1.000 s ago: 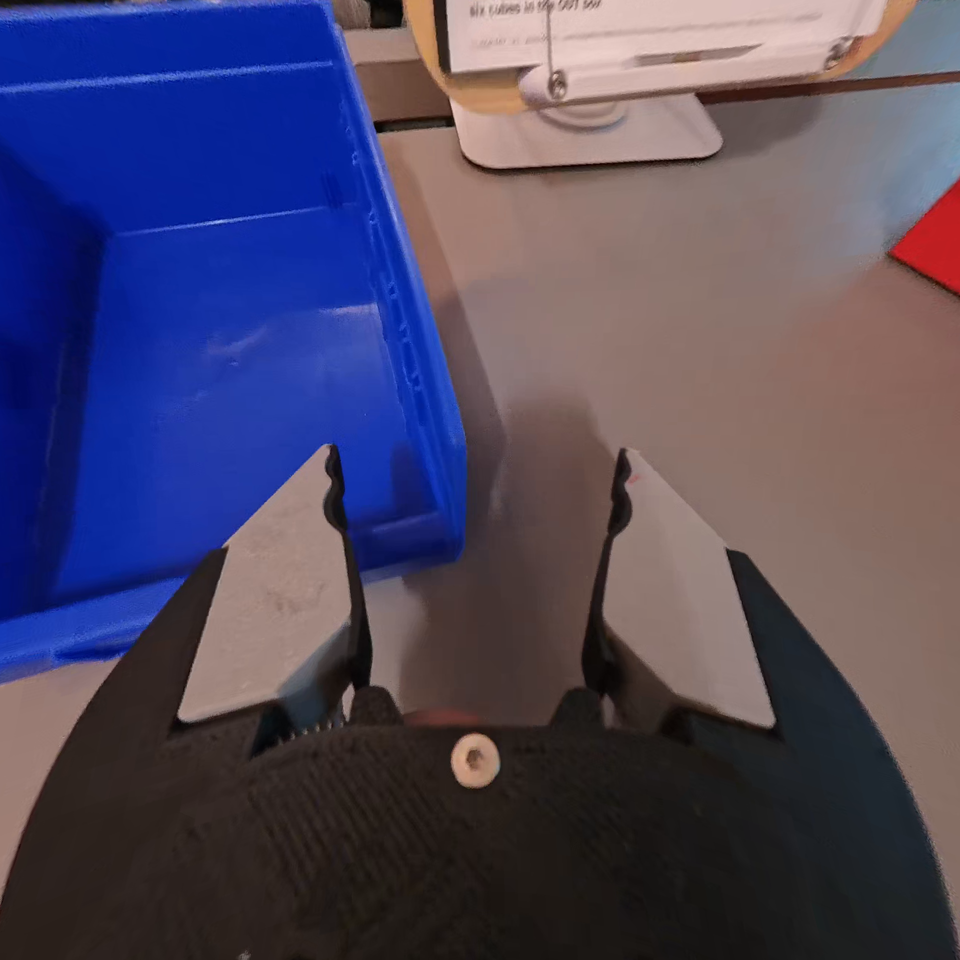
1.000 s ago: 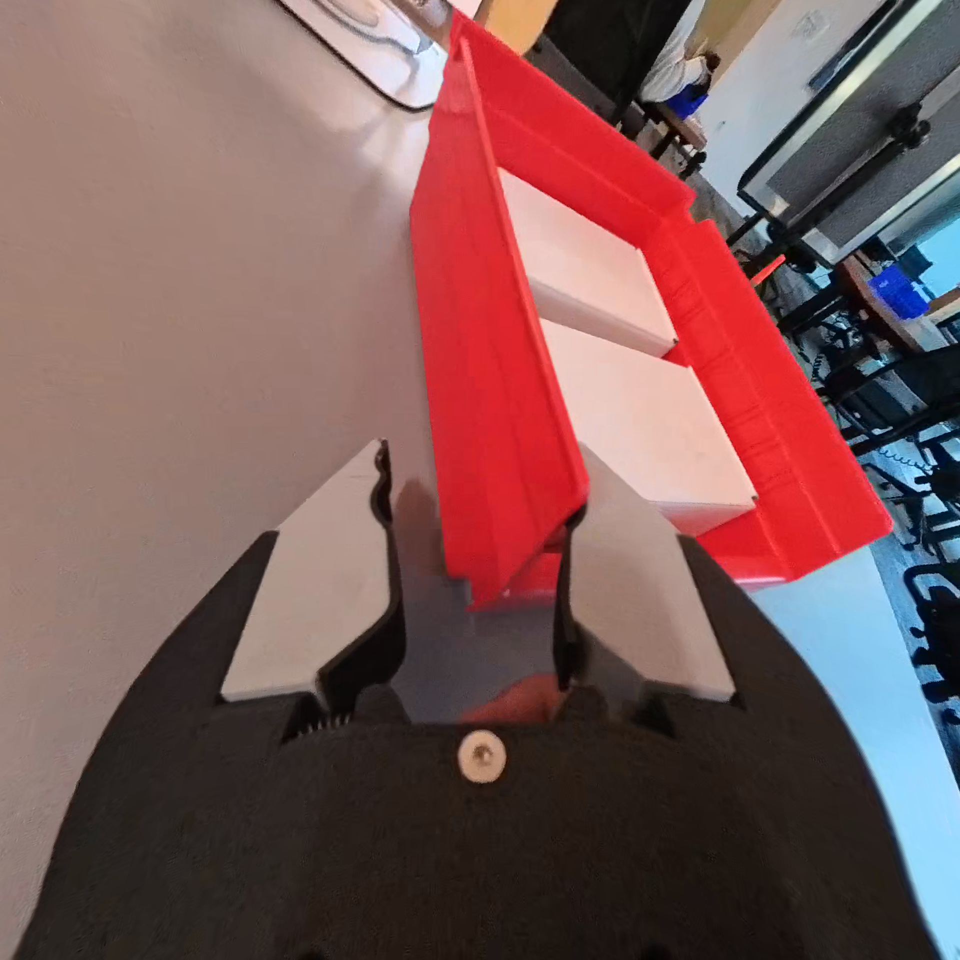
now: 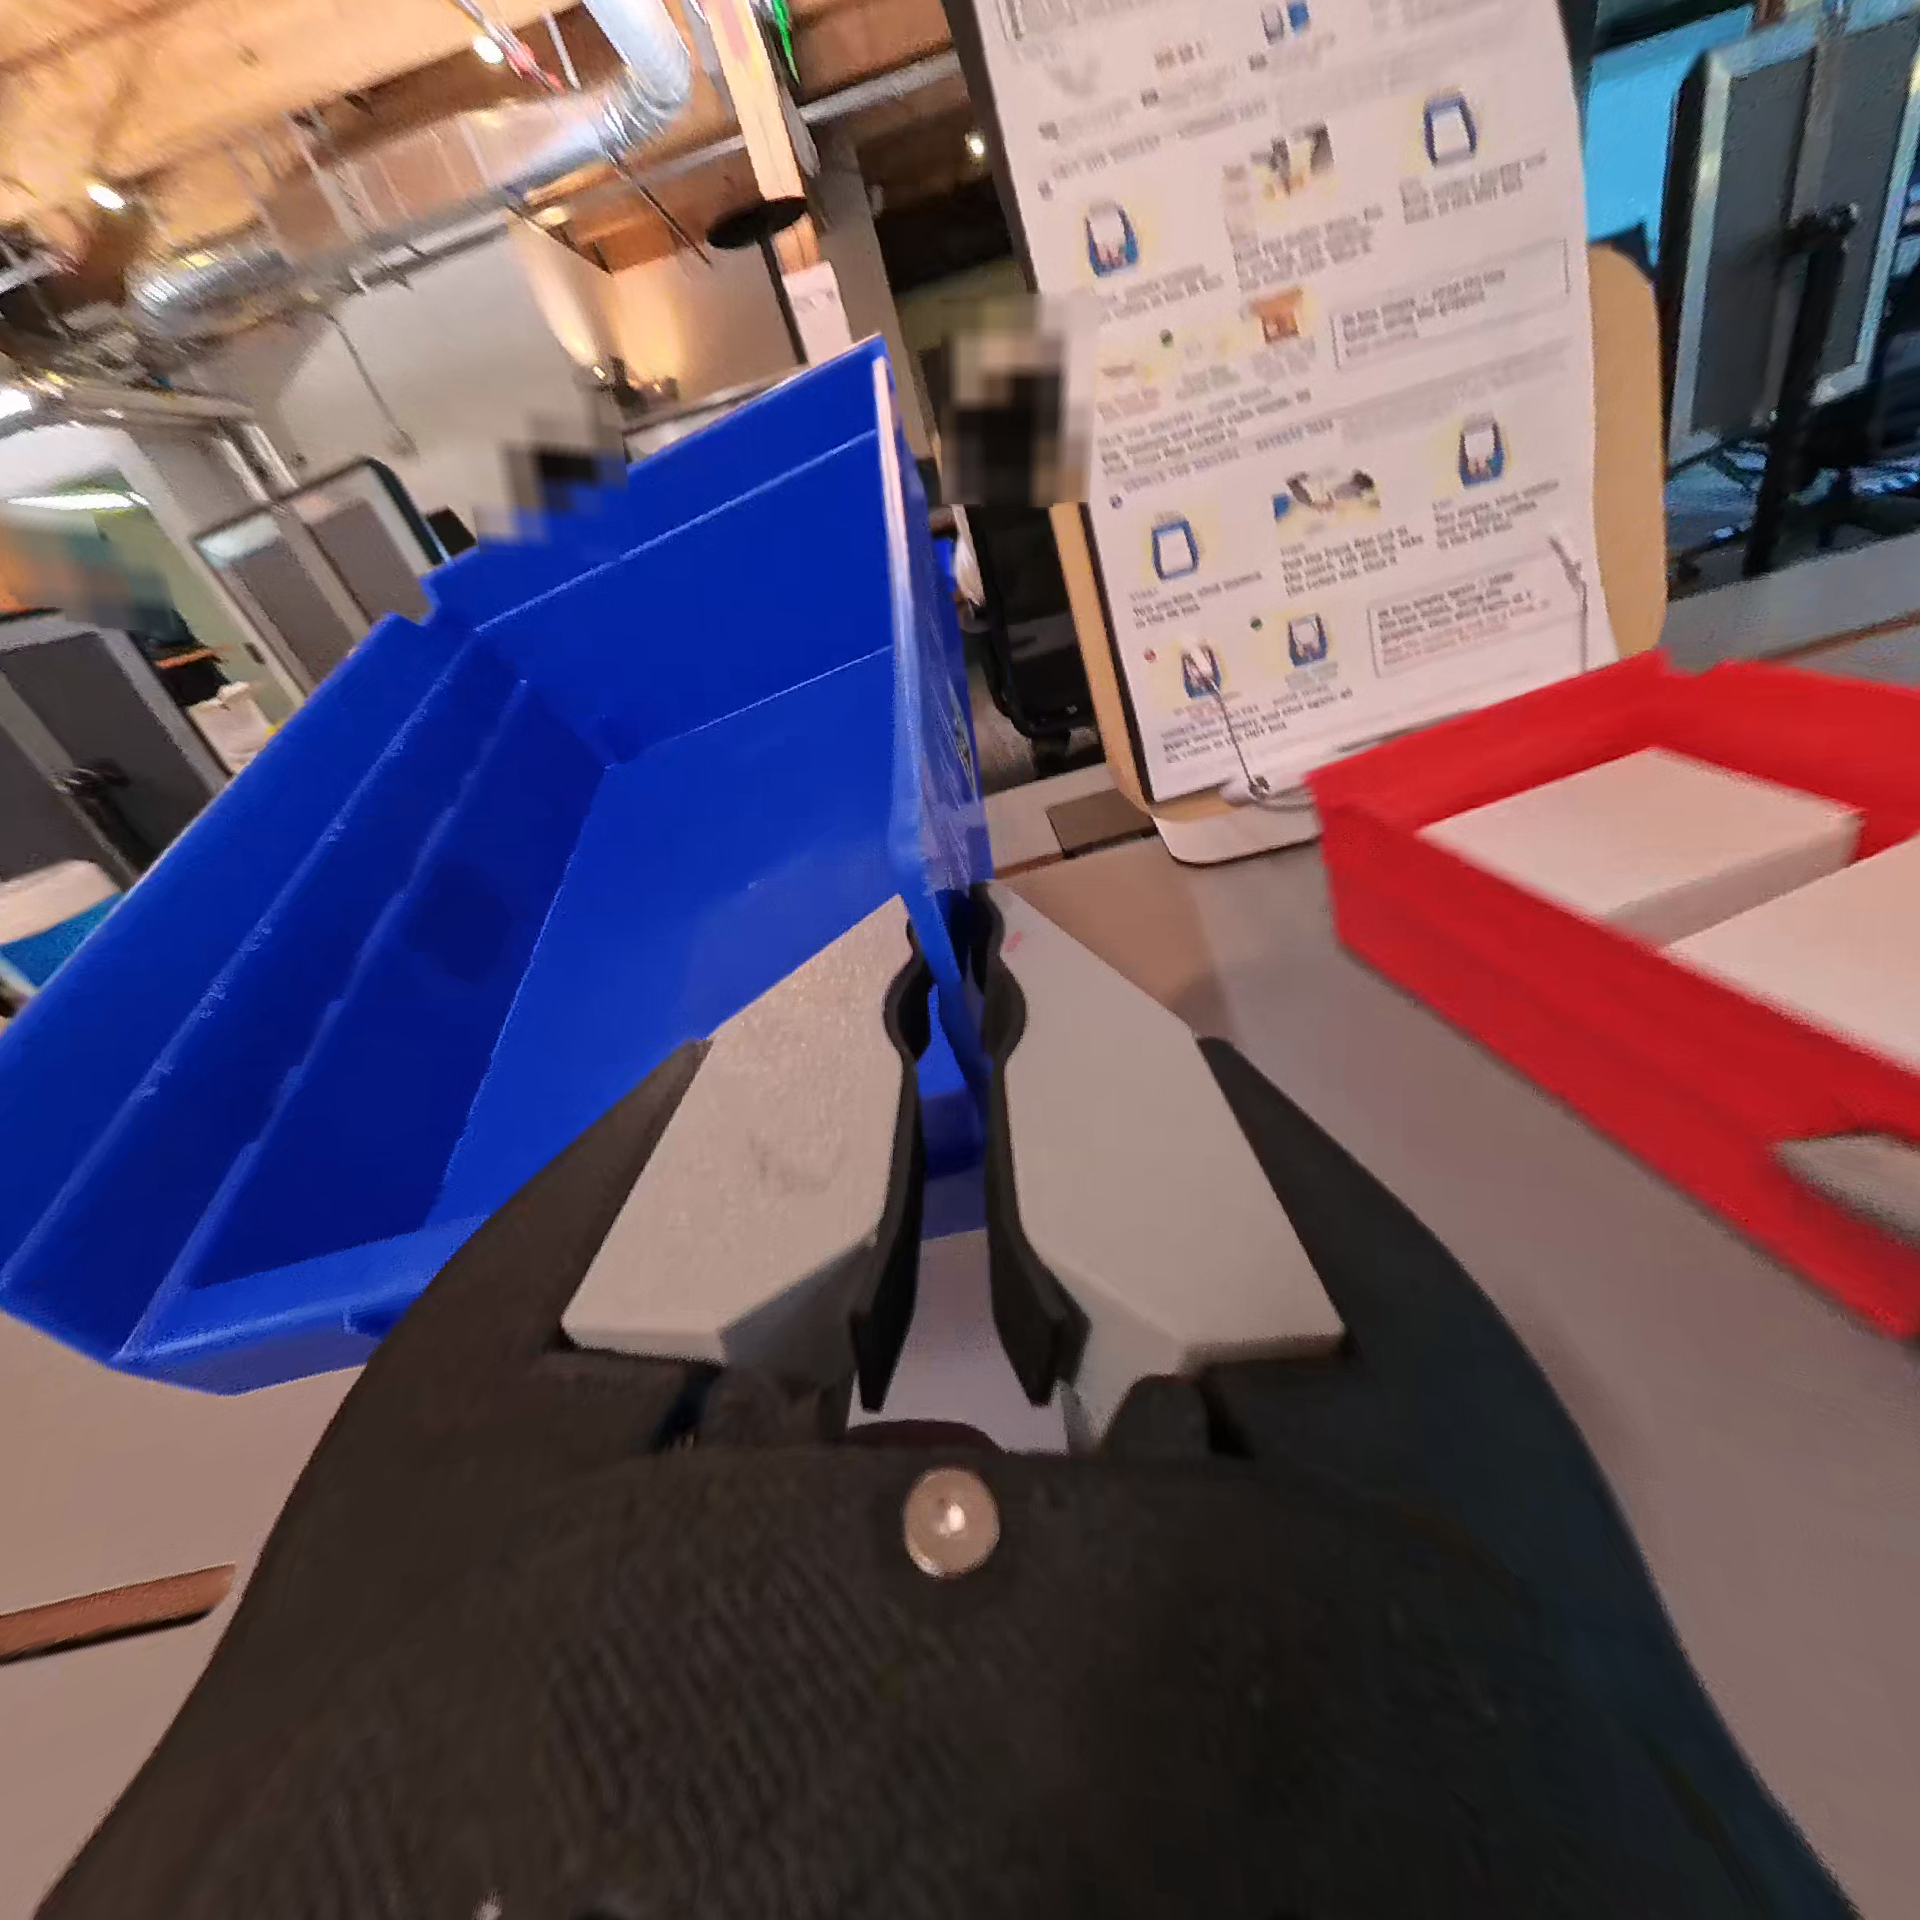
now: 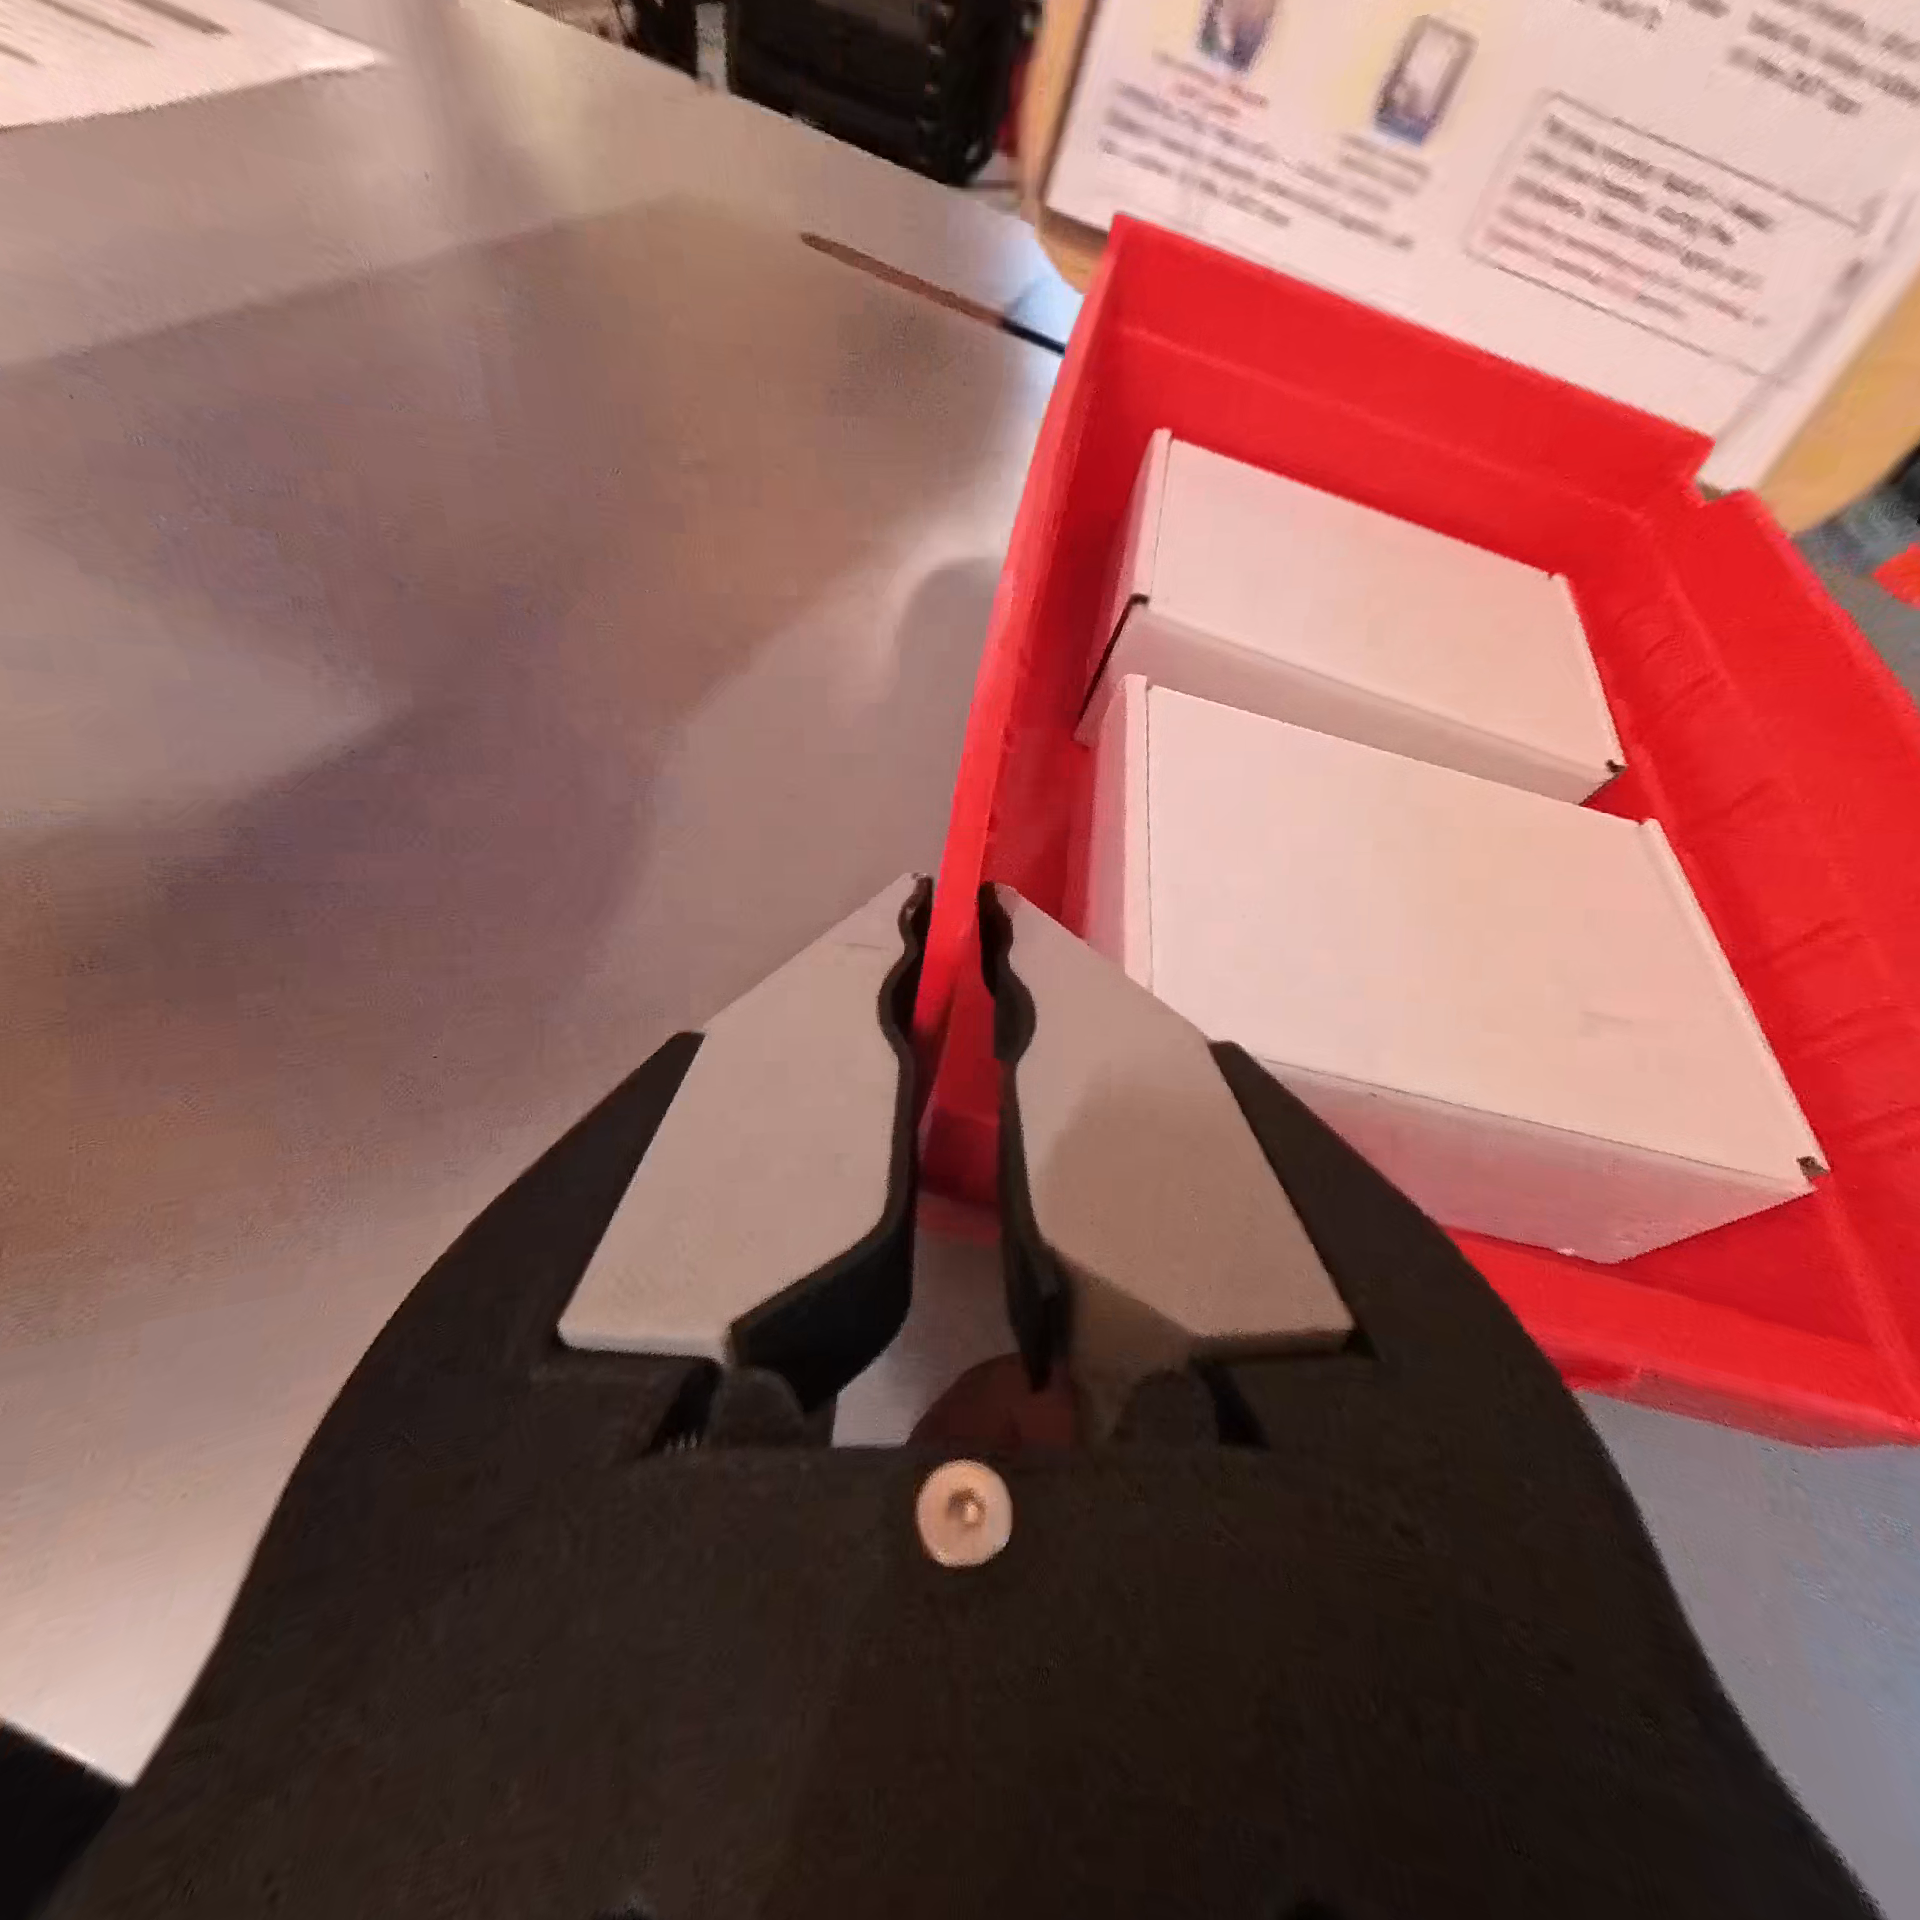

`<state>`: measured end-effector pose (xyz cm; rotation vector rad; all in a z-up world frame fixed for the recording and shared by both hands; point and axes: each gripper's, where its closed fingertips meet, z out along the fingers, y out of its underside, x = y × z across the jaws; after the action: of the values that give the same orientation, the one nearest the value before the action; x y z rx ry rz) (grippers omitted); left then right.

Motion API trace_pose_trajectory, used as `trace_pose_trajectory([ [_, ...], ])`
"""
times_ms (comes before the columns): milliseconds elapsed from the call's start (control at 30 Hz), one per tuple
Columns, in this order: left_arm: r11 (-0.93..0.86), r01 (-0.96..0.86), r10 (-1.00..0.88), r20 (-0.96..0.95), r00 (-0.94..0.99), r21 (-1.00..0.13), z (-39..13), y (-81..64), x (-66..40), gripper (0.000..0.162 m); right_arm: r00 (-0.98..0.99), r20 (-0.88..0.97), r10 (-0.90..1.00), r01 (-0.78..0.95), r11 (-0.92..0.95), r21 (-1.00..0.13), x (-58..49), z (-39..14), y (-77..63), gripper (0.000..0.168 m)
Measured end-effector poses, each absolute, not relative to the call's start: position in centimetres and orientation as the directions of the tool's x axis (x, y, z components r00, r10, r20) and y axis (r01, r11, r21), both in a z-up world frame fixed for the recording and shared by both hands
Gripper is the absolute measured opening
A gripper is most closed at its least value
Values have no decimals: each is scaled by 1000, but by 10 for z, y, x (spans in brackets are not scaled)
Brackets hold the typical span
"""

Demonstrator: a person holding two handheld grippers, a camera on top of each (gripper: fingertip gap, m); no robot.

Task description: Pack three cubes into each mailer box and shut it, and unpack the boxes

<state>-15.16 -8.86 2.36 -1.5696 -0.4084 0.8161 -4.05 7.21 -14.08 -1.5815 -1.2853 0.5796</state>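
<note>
Grey tabletop [image 4: 416, 623] carries both bins. Two shut white mailer boxes [image 4: 1403, 935] lie side by side in red bin [image 4: 1299, 343]; no cubes visible. Your right gripper [image 4: 951, 904], open a second ago, now clamps red bin's near-left wall. Left of red bin, your left gripper [image 3: 951, 925] has closed on blue bin [image 3: 665, 727] wall, tilting it up. Judgement: bins being repositioned, unpacking not yet begun.
</note>
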Motion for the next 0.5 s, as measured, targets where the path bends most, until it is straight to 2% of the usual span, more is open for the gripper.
trace_pose_trajectory([
  [167,-90,-245,699,-237,674,-965,59,-109,-132,1,218,160,963,323,84,-943,-132,-124,-34,10],
  [233,-66,-277,702,-243,670,-958,68,-117,-125,2,154,184,971,262,139,-955,-148,-104,-73,17],
  [367,-14,-290,714,-212,667,-957,80,-136,-121,2,39,244,969,126,237,-963,-130,-66,-106,20],
  [500,-9,-346,707,-251,662,-938,91,-131,-106,2,29,227,974,73,224,-972,-88,-43,-71,20],
])
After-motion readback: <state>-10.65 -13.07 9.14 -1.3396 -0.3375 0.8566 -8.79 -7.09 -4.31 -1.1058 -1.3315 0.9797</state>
